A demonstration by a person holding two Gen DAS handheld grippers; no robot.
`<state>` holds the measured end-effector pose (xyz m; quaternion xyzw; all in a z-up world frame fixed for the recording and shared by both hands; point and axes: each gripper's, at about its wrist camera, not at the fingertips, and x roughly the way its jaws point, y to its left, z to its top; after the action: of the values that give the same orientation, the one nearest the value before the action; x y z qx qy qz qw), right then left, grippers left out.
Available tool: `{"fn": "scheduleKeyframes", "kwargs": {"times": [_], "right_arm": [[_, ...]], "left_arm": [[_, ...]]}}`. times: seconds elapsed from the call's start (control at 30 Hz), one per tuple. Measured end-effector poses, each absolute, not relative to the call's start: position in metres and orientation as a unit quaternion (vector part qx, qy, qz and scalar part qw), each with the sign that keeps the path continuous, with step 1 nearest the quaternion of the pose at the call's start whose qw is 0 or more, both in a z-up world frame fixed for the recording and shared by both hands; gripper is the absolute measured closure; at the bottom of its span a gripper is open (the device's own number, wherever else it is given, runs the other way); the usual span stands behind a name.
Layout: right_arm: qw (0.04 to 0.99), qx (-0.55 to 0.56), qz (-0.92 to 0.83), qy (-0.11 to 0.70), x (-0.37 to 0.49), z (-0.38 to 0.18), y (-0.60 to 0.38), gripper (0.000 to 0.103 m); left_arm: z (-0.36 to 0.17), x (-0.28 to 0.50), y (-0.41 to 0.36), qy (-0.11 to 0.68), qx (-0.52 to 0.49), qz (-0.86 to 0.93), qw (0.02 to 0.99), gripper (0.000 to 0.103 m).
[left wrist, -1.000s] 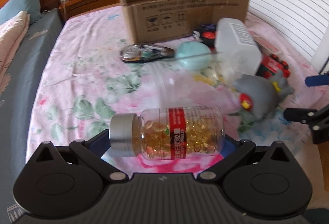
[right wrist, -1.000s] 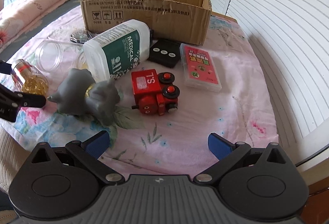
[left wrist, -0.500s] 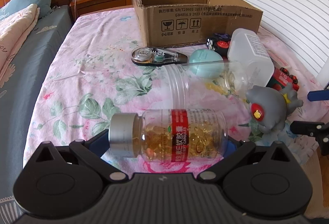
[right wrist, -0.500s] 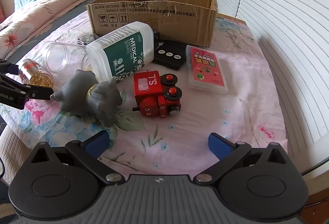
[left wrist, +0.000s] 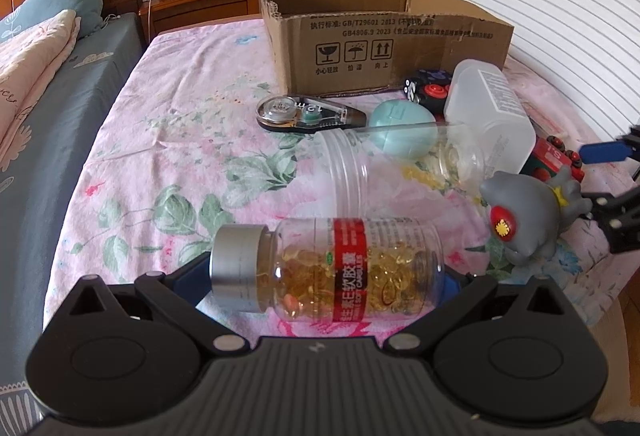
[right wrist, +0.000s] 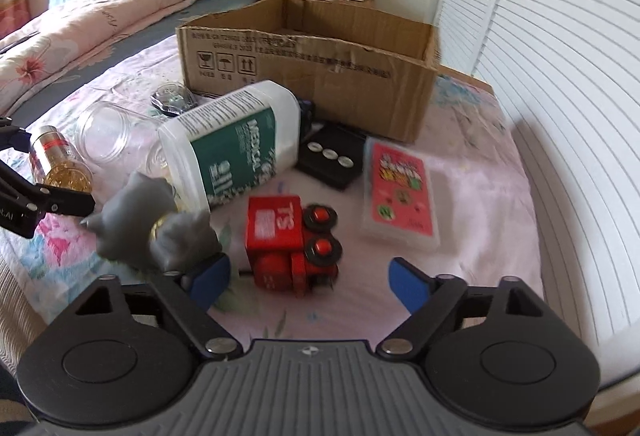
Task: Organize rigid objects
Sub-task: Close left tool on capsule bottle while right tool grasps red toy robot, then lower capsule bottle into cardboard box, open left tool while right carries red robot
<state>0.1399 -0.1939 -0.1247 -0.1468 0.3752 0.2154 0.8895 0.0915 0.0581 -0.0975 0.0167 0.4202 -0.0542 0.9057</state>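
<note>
A clear capsule bottle (left wrist: 332,272) with a silver cap and red label lies crosswise in my left gripper (left wrist: 324,278), which is shut on it just above the floral bedsheet. The same bottle (right wrist: 60,163) shows at the left edge of the right wrist view. My right gripper (right wrist: 308,280) straddles a red toy train (right wrist: 292,240). Its jaws are closing, and a gap still shows between each blue pad and the train. An open cardboard box (left wrist: 400,47) stands at the back of the bed.
A grey rubber monster toy (right wrist: 152,228) sits just left of the train, touching a white medical bottle (right wrist: 236,151). A clear empty jar (left wrist: 360,171), teal egg (left wrist: 400,131), tape dispenser (left wrist: 308,113), black remote (right wrist: 332,159) and pink card pack (right wrist: 400,195) lie nearby. The bed edge is close on the right.
My right gripper's jaws have narrowed around the red train and it has come closer to it. My left gripper still holds the bottle and has rolled slightly.
</note>
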Motion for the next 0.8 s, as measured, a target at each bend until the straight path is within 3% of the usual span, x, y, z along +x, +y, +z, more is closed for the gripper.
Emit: {"fn": "scheduleKeyframes", "kwargs": {"times": [0.27,0.4,0.8], "right_arm": [[0.886,-0.123,0.238,0.378,0.159,-0.125,-0.195,0.028],[0.882,-0.124,0.245,0.383,0.159,-0.126,-0.195,0.049],[0.887,-0.133,0.213,0.387,0.152,-0.126,-0.202,0.047]], "left_arm": [[-0.093,0.088,0.048,0.414,0.051,-0.038,0.908,0.001],[-0.092,0.088,0.044,0.41,0.064,-0.042,0.909,0.005],[-0.091,0.091,0.05,0.426,0.056,-0.033,0.902,0.007]]}}
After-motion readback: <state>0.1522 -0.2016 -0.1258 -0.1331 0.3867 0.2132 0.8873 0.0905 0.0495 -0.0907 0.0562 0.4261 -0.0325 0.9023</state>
